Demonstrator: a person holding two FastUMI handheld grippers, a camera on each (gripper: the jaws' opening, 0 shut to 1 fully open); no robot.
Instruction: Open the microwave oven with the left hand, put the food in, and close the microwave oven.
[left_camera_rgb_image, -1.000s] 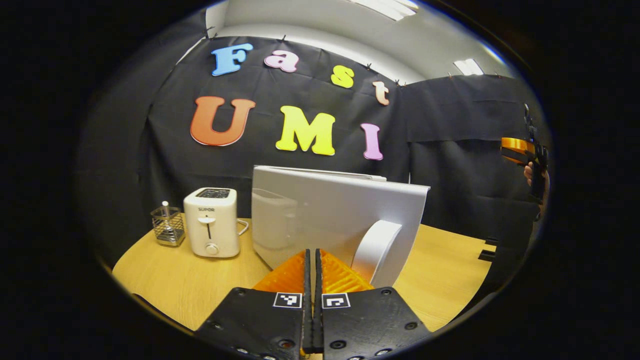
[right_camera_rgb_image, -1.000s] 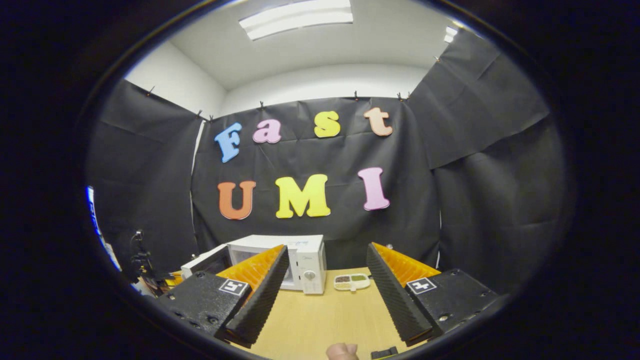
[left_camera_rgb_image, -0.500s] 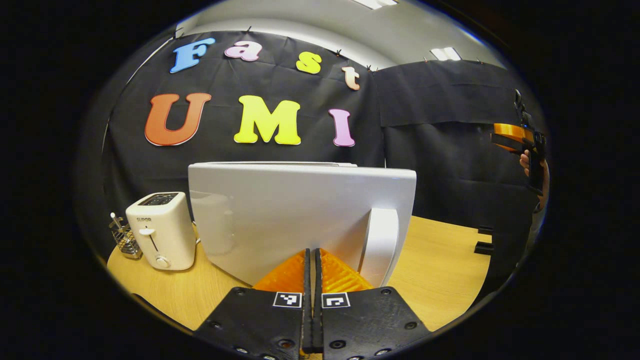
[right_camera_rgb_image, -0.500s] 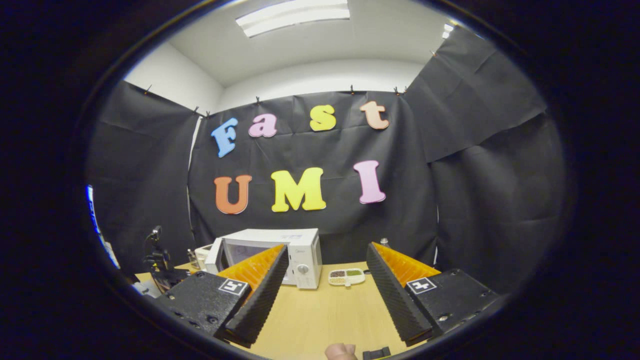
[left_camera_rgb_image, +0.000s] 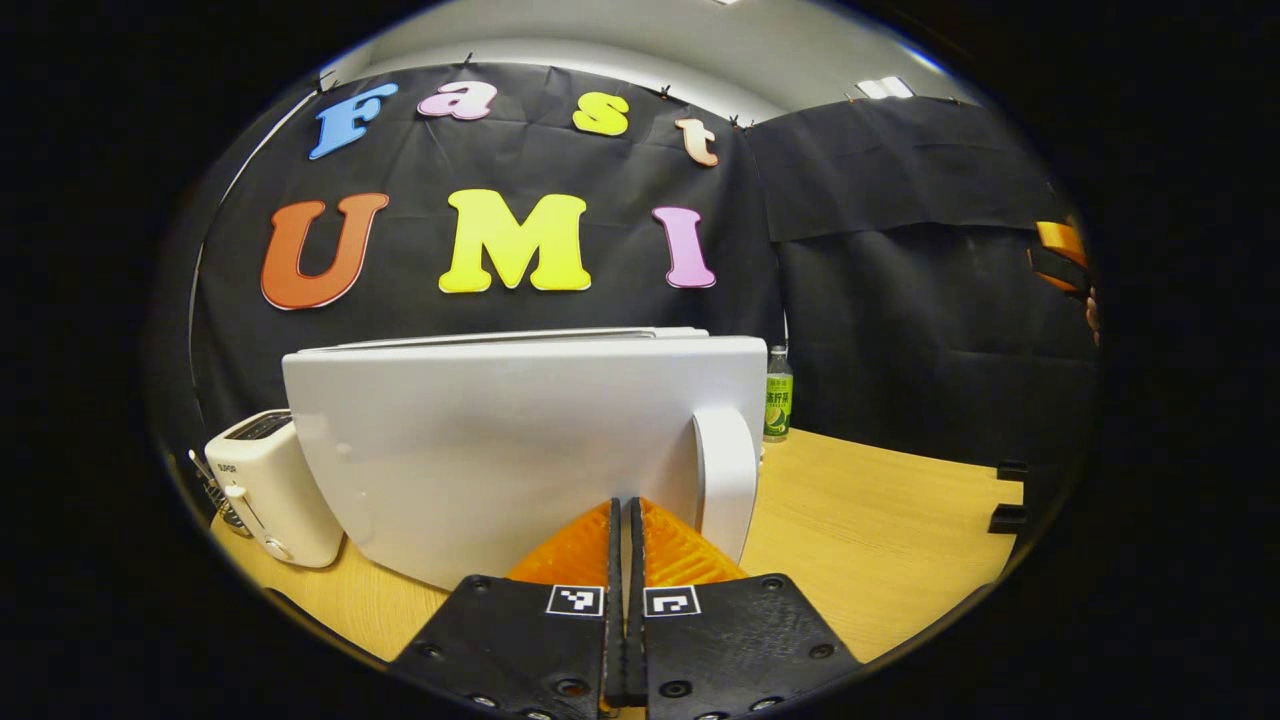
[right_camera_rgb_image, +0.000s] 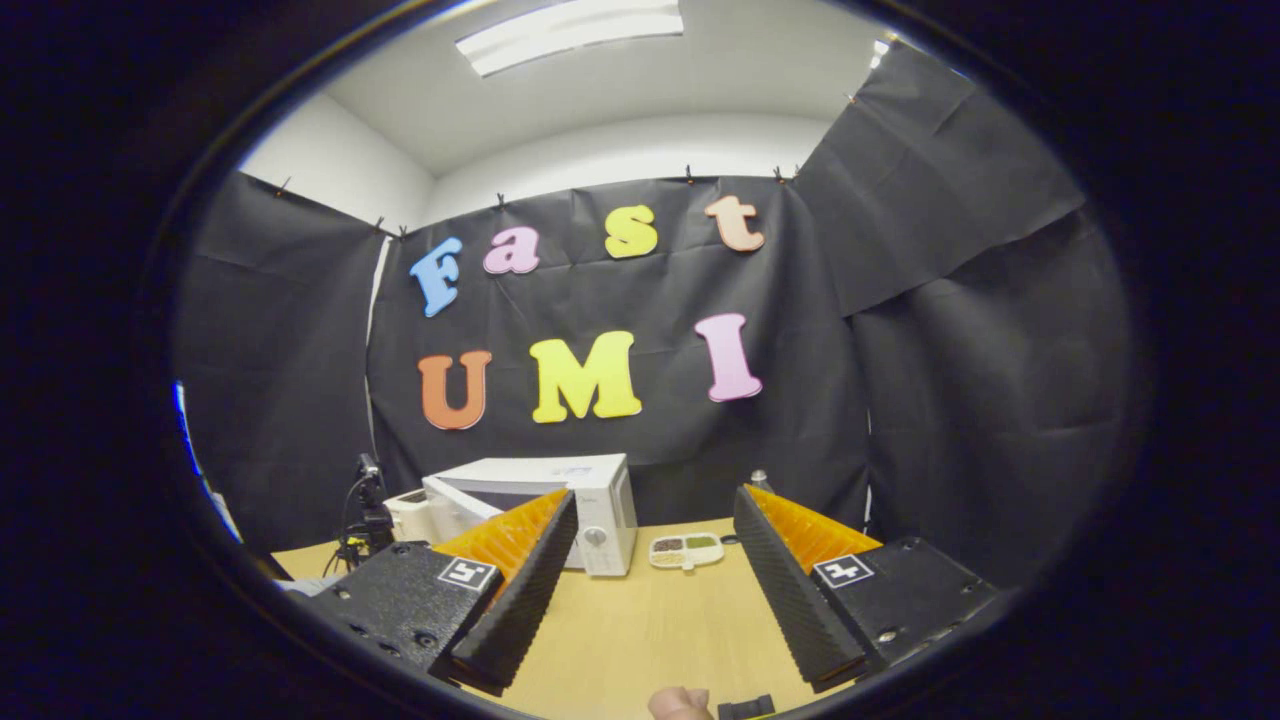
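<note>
Smooth white plastic faces your left gripper (left_camera_rgb_image: 622, 520): the microwave door (left_camera_rgb_image: 500, 440) with its rounded upright handle (left_camera_rgb_image: 728, 480) just right of the fingers, which are pressed together on nothing, their ribbed outer faces meeting in a wedge. Your right gripper (right_camera_rgb_image: 650, 560) hangs well back over the pale wood-grain table (right_camera_rgb_image: 640, 630), ridged fingers spread wide, with the boxy microwave (right_camera_rgb_image: 560, 500) beyond its left finger. A small divided food tray (right_camera_rgb_image: 686, 550) lies ahead between the fingers, beside the microwave.
</note>
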